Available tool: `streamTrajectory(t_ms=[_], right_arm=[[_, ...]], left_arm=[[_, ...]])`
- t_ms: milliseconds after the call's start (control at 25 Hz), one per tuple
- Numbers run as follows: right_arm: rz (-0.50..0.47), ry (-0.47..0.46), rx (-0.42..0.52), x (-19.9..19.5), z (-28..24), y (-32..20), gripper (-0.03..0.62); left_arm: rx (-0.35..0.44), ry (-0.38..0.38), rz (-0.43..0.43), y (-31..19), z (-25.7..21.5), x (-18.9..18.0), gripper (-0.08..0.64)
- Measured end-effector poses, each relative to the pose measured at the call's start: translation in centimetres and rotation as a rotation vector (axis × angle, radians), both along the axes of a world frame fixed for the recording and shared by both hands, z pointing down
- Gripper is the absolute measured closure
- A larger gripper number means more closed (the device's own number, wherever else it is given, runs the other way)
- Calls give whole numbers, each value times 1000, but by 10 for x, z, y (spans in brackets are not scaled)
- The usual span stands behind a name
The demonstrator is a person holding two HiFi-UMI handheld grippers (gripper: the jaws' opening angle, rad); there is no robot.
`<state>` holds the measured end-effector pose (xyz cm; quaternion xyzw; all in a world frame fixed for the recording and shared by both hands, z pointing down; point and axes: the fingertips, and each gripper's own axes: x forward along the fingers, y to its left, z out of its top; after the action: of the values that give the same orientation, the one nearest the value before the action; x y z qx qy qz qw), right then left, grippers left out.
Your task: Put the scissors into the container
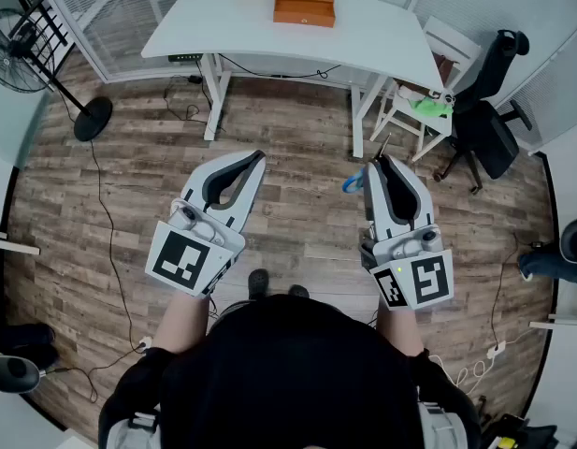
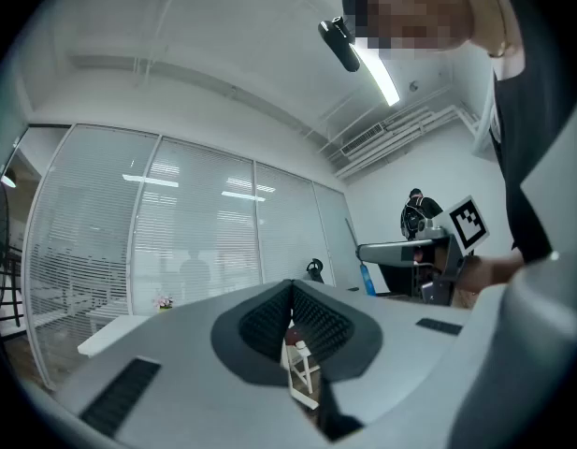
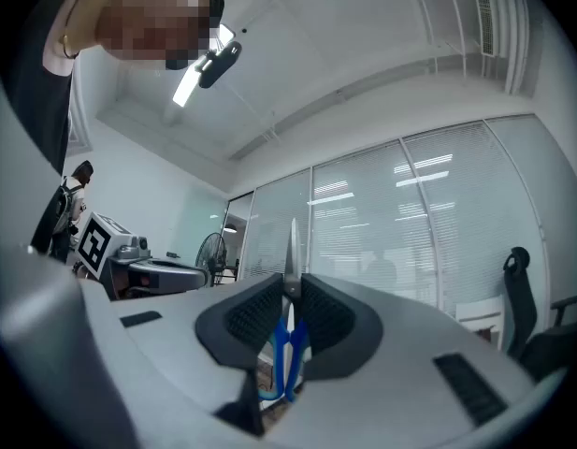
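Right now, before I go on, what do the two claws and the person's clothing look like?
Both the left claw and right claw are light grey shells tapering to curved tips, lined with black ribbed pads. Each carries a white cube with black square markers; a small green light shows beside the right one. The person wears a black top.

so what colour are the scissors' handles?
Blue; the scissors show best in the right gripper view.
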<state>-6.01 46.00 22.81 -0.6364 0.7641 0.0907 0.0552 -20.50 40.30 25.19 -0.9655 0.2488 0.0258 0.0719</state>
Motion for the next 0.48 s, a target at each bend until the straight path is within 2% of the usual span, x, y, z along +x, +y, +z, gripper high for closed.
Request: streamTrajectory(t_ms=[480], right_arm=[[7, 1, 5, -3, -2, -6, 526]], left_arm=[[2, 3, 3, -7, -2, -5, 548]])
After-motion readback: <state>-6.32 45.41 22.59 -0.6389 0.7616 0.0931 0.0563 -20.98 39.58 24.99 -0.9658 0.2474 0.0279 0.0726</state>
